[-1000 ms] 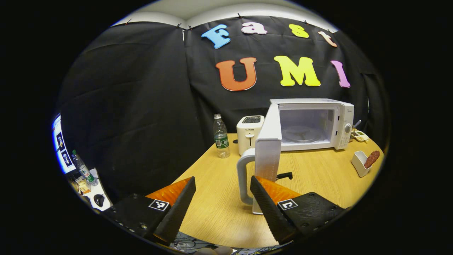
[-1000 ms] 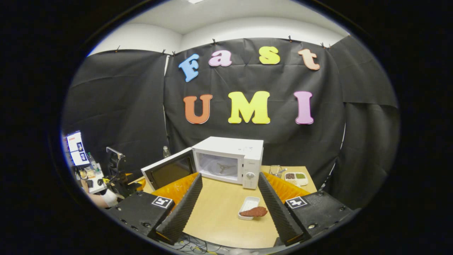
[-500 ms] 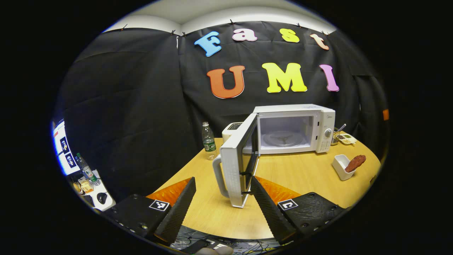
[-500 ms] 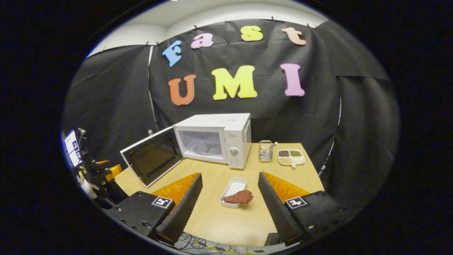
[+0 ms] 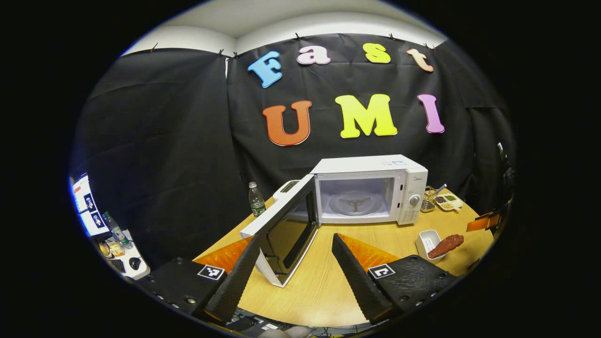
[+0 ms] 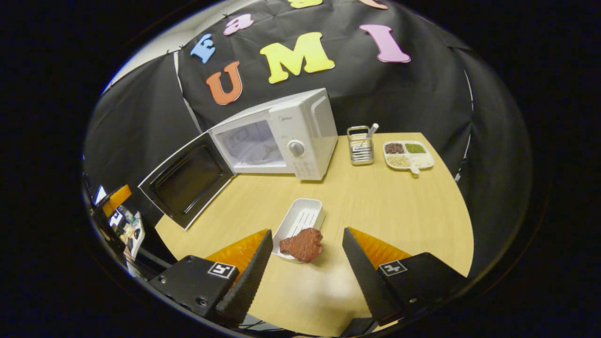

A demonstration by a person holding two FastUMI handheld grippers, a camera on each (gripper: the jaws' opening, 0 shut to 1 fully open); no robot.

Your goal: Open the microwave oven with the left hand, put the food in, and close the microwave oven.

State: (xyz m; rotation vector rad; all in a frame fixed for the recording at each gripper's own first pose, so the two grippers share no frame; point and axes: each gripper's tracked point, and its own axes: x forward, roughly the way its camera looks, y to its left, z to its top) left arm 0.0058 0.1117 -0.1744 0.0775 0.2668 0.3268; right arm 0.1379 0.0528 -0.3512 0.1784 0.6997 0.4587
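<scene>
The white microwave (image 5: 371,188) (image 6: 291,134) stands at the back of the wooden table with its door (image 5: 286,230) (image 6: 185,180) swung wide open to the left. Its cavity holds a glass turntable (image 5: 354,204). A reddish-brown piece of food (image 6: 303,244) (image 5: 446,245) lies across the near end of a small white tray (image 6: 300,218) (image 5: 426,240). My left gripper (image 5: 293,272) is open, just in front of the door's free edge, holding nothing. My right gripper (image 6: 305,277) is open, low over the table, with the food just ahead between its fingers.
A wire holder with utensils (image 6: 360,144) and a divided dish of grains (image 6: 407,156) sit right of the microwave. A water bottle (image 5: 256,199) and a white toaster (image 5: 288,188) stand left of it. The table's curved front edge (image 5: 300,319) lies near both grippers.
The left gripper has drawn back from the door, which has swung further open. The right gripper has tilted down and moved in toward the food and tray.
</scene>
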